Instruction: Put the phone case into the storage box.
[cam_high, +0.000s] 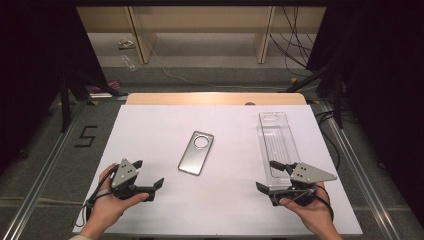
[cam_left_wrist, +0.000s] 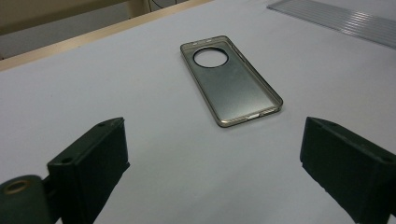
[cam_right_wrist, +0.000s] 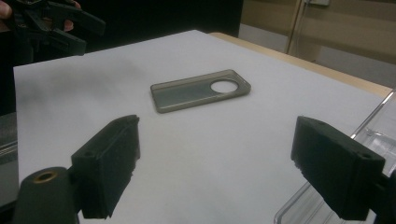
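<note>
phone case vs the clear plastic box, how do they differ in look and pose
The phone case is smoky grey, shallow, with a round camera hole; the clear plastic box is transparent, longer and taller-walled. The case lies mid-table, tilted; the box lies at the right, beside the right gripper. Both rest flat on the white table, ungripped.

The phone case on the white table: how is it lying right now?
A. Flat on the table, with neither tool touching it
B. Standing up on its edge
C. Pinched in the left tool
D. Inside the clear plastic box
A: the phone case lies flat on the white table, apart from the left tool, the right tool and the clear plastic box.
</note>
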